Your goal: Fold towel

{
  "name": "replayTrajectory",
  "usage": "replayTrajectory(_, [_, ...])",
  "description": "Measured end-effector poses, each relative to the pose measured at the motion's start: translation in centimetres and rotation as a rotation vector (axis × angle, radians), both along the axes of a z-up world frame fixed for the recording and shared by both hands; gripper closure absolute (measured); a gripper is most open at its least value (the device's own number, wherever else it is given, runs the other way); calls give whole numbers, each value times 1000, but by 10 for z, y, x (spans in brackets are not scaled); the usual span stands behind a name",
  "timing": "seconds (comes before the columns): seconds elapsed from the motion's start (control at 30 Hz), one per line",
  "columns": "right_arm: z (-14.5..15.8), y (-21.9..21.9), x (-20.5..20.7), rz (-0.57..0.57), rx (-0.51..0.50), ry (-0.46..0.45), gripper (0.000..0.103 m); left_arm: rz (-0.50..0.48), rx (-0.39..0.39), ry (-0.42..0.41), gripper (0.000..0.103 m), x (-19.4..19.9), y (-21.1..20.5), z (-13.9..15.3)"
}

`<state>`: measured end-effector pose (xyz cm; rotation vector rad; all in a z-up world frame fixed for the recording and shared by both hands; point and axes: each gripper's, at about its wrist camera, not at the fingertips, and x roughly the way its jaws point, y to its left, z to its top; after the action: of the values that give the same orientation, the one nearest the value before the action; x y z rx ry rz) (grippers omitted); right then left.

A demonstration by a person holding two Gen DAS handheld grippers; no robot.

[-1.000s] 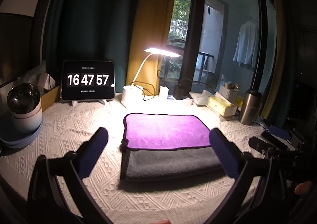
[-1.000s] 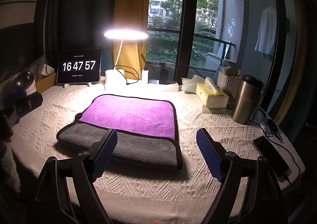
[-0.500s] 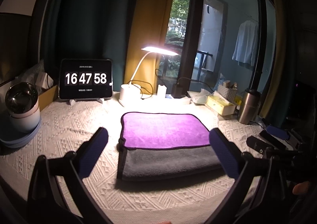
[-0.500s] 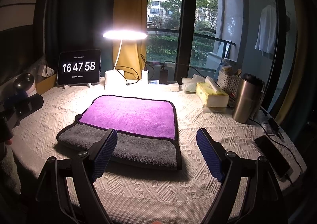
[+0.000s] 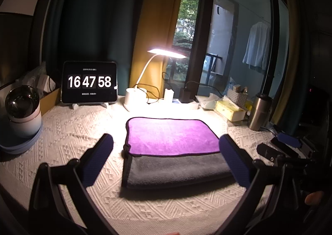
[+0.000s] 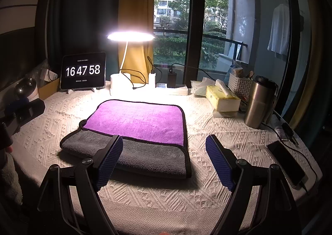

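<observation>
— Nearest the camera, before the towel, what shows?
— Both grippers, left gripper and right gripper, jaws spread wide, gripping nothing.
— And the towel?
— Folded flat on the tabletop, purple over grey. Behind it, a lit lamp and a clock tablet.

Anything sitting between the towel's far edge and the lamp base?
Nothing: in the right wrist view only bare white woven tablecloth lies between the towel and the lamp base. The left wrist view agrees.
</observation>
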<state>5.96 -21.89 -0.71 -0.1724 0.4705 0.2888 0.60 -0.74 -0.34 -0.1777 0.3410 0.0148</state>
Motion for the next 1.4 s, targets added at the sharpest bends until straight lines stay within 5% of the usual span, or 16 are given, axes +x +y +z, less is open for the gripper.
replayTrajectory(0.8, [-2, 1, 7, 2, 11, 20, 19, 2, 0, 27, 1, 10, 3, -3])
replayTrajectory(1.4, [-16, -6, 47, -7, 15, 100, 19, 46, -12, 137, 1, 53, 18, -24])
